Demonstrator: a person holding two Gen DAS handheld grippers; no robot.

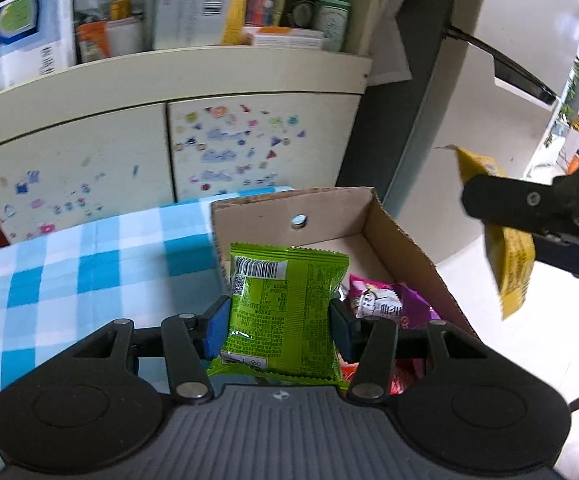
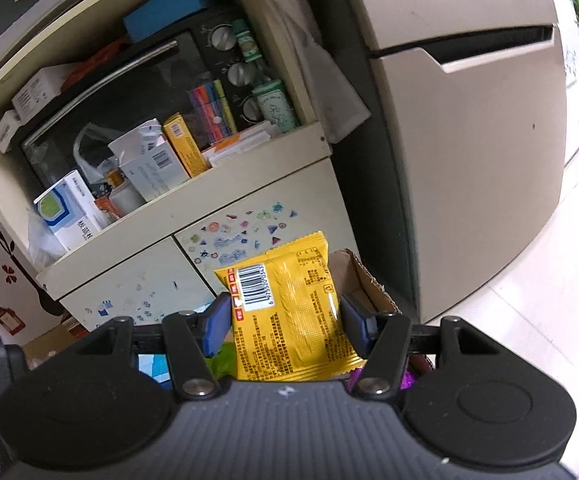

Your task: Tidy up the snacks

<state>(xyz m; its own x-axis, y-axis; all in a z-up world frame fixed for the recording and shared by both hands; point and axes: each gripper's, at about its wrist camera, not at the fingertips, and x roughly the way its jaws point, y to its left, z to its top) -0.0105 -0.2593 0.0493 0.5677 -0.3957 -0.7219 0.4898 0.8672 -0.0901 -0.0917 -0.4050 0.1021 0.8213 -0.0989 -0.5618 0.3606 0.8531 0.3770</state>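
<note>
1. Now, left gripper (image 1: 277,320) clamped on green packet (image 1: 285,312), held above box (image 1: 405,240) w/ purple packet (image 1: 389,304) inside.
2. Right gripper (image 2: 285,320) clamped on yellow packet (image 2: 289,320), up beside box's right wall.
3. Box sits on blue-check cloth (image 1: 69,256), by cabinet (image 1: 129,160).

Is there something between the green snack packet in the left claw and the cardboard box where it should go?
Nothing visible blocks it. The green packet, held by the left claw, hangs right over the open cardboard box; only a purple packet lies inside.
</note>
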